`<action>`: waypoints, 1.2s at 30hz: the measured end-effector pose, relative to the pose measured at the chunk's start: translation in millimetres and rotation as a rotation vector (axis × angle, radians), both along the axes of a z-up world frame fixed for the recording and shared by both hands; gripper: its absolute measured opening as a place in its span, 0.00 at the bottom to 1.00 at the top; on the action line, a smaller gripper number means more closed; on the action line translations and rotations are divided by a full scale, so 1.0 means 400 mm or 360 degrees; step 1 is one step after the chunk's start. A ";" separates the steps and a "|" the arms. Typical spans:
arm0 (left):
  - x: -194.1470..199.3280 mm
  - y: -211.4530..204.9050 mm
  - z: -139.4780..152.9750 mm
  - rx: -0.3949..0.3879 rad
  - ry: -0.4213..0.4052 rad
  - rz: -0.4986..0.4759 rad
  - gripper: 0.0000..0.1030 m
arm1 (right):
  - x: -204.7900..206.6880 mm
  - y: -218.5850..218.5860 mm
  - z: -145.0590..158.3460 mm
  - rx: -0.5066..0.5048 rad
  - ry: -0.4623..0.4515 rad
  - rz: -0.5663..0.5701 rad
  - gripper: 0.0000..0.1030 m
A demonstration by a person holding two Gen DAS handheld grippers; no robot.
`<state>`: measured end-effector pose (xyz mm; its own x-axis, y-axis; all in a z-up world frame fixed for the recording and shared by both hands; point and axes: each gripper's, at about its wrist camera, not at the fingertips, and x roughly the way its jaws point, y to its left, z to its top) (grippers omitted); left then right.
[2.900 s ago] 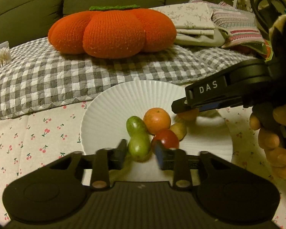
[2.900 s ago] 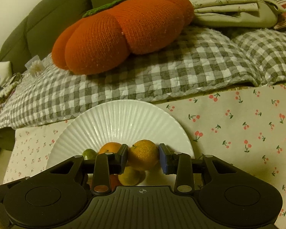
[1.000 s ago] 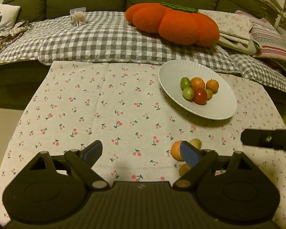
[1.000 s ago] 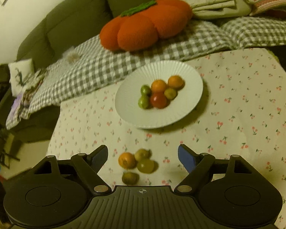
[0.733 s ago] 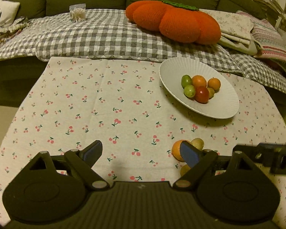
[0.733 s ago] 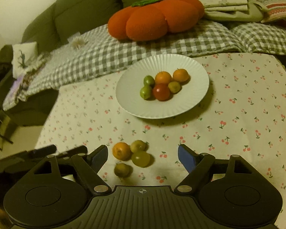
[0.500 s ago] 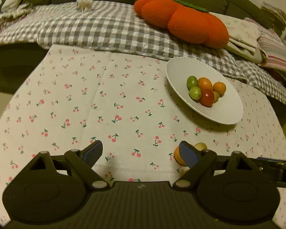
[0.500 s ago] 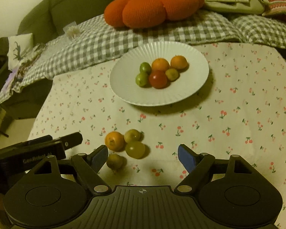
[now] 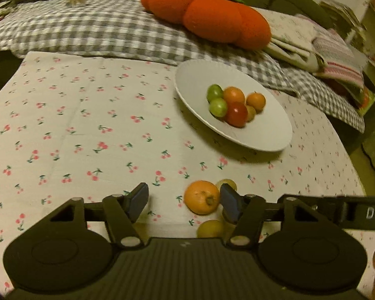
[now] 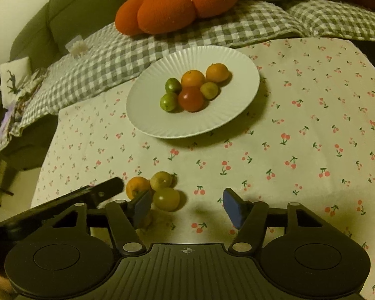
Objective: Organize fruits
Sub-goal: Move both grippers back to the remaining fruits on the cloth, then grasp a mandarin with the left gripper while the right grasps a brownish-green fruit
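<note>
Fruits: four loose ones in a tight cluster on the near part of the desk [image 10: 300, 125], which wears a cherry-print cloth. Nearest, a small yellowish fruit [image 9: 210, 228], partly hidden behind the tools. Then a pale green fruit [image 10: 166, 199], an orange [image 9: 202, 196] with its stem scar facing the left camera, and an olive-yellow fruit [image 10: 161, 180] just behind.

Left tool [image 9: 184, 201]: jaws apart, empty, with the orange just inside its right jaw. Right tool [image 10: 187, 206]: jaws apart, empty, pale green fruit just inside its left jaw.

Handling, as a guess: all small, round, light, smooth-skinned. Likely to roll on the cloth if nudged, and touching neighbours may scatter. The orange looks firm; best taken across its widest middle, jaws level. The greenish ones may be softer, so close gently.

Farther off, right of centre: white ribbed plate [image 10: 150, 115] holding six fruits heaped together, namely two green, two orange, one red, one yellowish.

Beyond the desk: checked blanket [image 9: 92, 32] on a sofa, with an orange pumpkin cushion [image 9: 207, 15] on it.
</note>
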<state>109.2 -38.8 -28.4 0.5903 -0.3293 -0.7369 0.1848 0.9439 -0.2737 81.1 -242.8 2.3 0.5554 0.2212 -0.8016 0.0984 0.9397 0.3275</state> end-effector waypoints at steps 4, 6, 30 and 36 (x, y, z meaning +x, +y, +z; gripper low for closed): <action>0.002 -0.012 -0.016 0.0002 0.0029 -0.0061 0.47 | 0.002 -0.004 -0.003 -0.0016 0.0004 -0.0005 0.59; 0.003 -0.016 -0.019 -0.0016 0.0025 -0.0079 0.41 | 0.003 -0.003 -0.005 -0.0012 0.0009 0.0004 0.59; 0.005 0.083 -0.015 -0.0028 0.0103 0.0178 0.29 | 0.060 0.073 -0.073 0.0058 0.0037 0.0123 0.44; 0.003 0.082 -0.014 -0.0012 0.0093 0.0176 0.28 | 0.071 0.102 -0.095 0.0007 0.0050 0.0141 0.35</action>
